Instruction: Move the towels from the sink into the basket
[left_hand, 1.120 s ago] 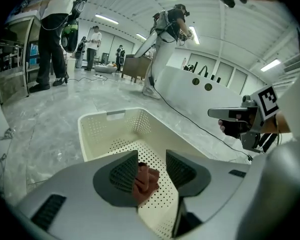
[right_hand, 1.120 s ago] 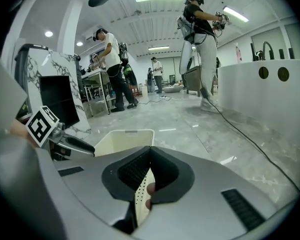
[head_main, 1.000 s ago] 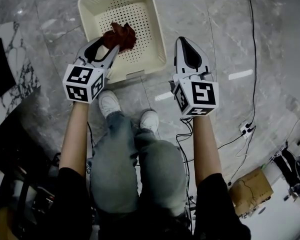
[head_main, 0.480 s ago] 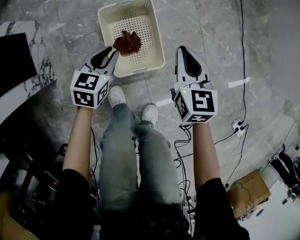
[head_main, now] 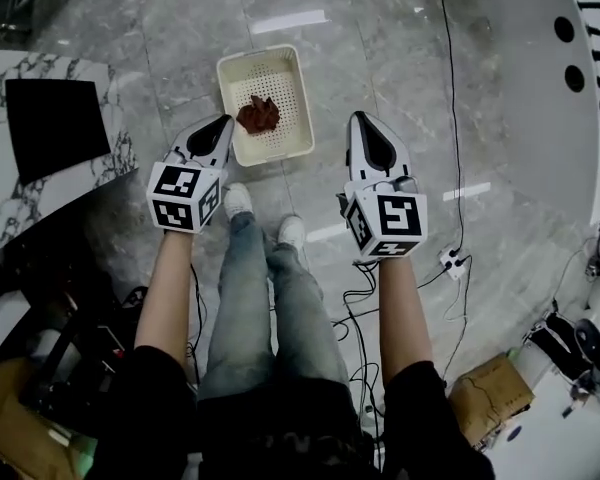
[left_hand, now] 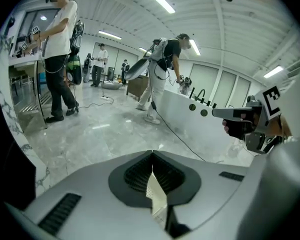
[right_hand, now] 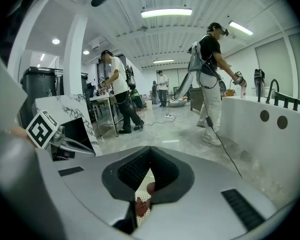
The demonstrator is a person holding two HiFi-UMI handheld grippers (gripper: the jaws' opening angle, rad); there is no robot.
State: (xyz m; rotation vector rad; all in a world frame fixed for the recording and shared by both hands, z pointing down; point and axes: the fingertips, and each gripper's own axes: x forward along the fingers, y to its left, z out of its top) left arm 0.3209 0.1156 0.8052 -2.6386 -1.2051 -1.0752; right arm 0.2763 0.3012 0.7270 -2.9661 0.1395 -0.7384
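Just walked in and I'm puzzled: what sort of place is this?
Probably a lab or workshop for recording tasks: several people in harnesses work at white counters, and cables trail over the marble floor.

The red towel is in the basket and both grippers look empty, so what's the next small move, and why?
Probably swing the left gripper, shut and empty like the right gripper, toward the dark sink at left: the red towel already lies in the basket. Whether the sink holds another towel can't be seen.
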